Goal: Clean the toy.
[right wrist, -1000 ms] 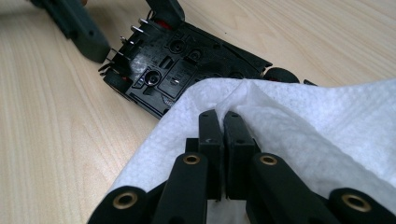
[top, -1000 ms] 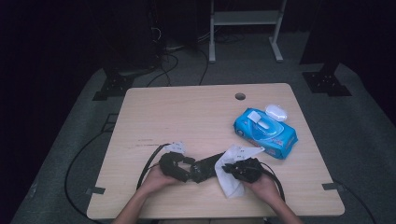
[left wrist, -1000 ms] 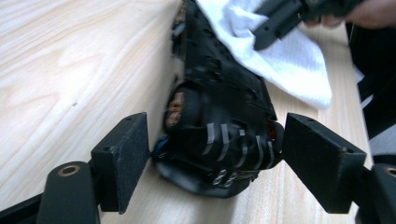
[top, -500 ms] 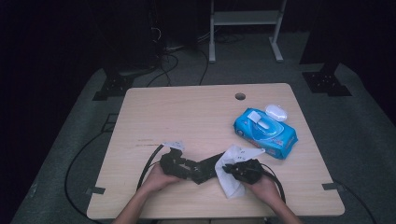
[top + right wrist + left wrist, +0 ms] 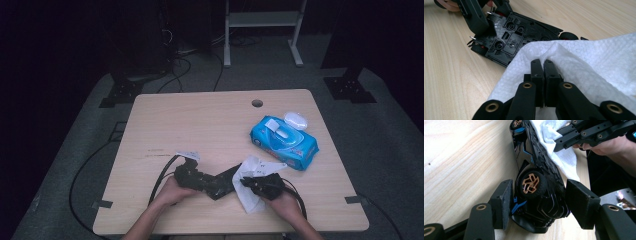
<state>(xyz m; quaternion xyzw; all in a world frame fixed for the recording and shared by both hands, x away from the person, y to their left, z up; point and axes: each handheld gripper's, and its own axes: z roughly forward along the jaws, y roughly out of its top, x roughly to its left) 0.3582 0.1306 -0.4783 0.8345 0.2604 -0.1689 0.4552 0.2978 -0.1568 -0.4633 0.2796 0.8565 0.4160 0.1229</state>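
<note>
We take the black toy car (image 5: 216, 181) as our landmark: it lies near the front edge of the wooden table (image 5: 210, 125), tipped on its side, with its long axis running across the table from one hand to the other. The blue wet-wipe pack (image 5: 283, 142) sits well apart from the car, farther back and to the right, its lid flipped open.

Our left gripper (image 5: 537, 206) has the tail end of the car between its jaws. They have just been closing, and in the left gripper view the left pad sits right against the body beside the copper-spoked wheel (image 5: 531, 183), while the right pad seems to show a sliver of gap; we judge the grip not yet firm.

Our right gripper (image 5: 543, 65) has its jaws pressed together on a fold of the white wipe (image 5: 584, 65). The wipe drapes against the far end of the car, the end away from the left gripper, and the right gripper view shows the car's underside (image 5: 511, 40) turned toward that hand.

The relation that matters for us: the car extends from the left gripper straight toward the right one, so the wipe hand is the nearer to the car's free end. Any wiping stroke would likely run along the long axis, back toward the left gripper, which must brace the tail against that push.
</note>
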